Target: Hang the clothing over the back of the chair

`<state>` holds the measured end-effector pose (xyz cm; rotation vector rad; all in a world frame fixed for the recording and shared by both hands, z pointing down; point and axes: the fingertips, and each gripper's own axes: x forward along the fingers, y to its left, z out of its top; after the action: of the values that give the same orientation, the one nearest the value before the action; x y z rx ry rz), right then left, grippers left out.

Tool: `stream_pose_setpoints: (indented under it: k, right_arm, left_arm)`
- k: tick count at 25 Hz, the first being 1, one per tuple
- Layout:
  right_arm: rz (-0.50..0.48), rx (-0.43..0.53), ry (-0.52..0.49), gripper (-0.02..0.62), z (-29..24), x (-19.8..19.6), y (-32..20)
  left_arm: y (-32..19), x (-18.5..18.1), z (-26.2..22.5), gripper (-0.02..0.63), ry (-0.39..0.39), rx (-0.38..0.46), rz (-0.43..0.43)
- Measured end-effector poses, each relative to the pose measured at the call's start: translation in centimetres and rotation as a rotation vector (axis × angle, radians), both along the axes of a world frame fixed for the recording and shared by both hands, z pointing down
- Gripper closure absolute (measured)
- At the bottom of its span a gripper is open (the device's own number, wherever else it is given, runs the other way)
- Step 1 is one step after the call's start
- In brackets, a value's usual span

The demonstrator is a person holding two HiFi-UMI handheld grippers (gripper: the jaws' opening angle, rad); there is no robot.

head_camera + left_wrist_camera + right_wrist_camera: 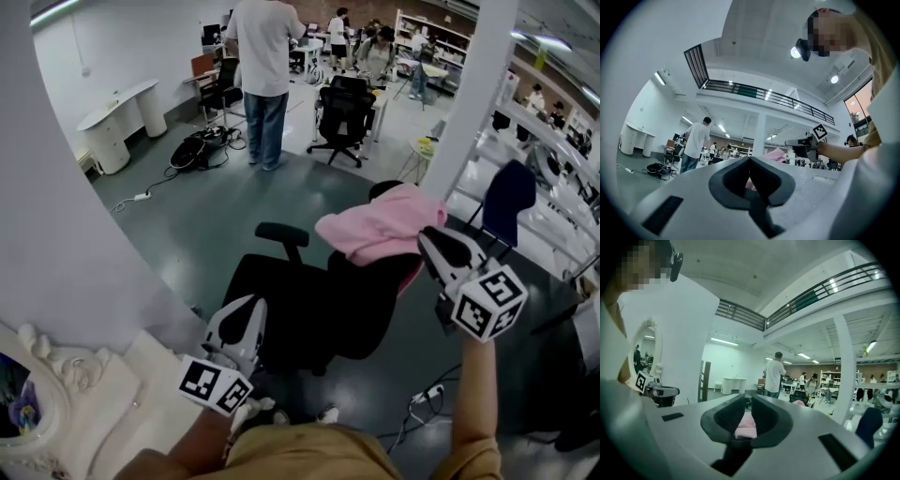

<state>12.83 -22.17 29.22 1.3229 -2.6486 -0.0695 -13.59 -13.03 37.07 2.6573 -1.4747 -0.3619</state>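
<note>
Two grippers showed in the head view above a black swivel office chair (319, 309) standing on the grey-green floor (187, 225). A pink fabric garment (380, 225) lay draped over the top of the chair's backrest, on the right. The right gripper (428, 241) met the garment's near right edge. The left gripper (246, 309) hung near and left, over the chair seat, well apart from the garment. A person in a white shirt and jeans (261, 75) stood far off.

From the left gripper view, the left gripper (750, 161) had its jaws closed, tips touching, with the garment (774, 153) beyond them and the right gripper (804, 145) to the right.

From the right gripper view, the right gripper (747, 400) had its jaws clamped on a fold of the garment (746, 425).
</note>
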Motion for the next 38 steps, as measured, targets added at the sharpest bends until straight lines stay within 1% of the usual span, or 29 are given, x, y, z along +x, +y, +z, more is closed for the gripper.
stream_pose_setpoints:
  k: [3,12,16,22,27,32,35,38]
  right_arm:
    - [0.057,0.033,-0.061,0.587,-0.8,2.0,1.6]
    - [0.143,0.141,-0.208,0.592,-3.4,6.5,6.9]
    - [0.164,0.181,-0.252,0.592,-4.2,7.8,9.3]
    - [0.244,0.226,-0.320,0.592,-4.5,10.8,12.3]
    - [0.342,0.206,-0.347,0.592,-2.2,13.7,14.2]
    - [0.387,0.186,-0.357,0.592,-0.1,15.2,15.2]
    - [0.419,0.157,-0.370,0.592,1.6,15.5,15.3]
    - [0.410,0.118,-0.392,0.592,3.5,15.3,15.2]
  left_arm:
    - [0.0,0.0,-0.8,0.601,-0.010,0.020,-0.006]
    - [0.4,0.5,-3.0,0.601,-0.023,0.075,-0.014]
    - [0.7,0.5,-4.1,0.601,-0.032,0.094,-0.024]
    - [1.1,-0.2,-5.5,0.601,-0.041,0.127,-0.053]
    - [1.8,-1.0,-5.8,0.601,-0.064,0.144,-0.085]
    - [2.3,-1.8,-6.1,0.601,-0.082,0.145,-0.128]
    - [2.7,-2.4,-5.7,0.601,-0.090,0.132,-0.155]
    - [2.9,-2.6,-5.0,0.601,-0.102,0.111,-0.163]
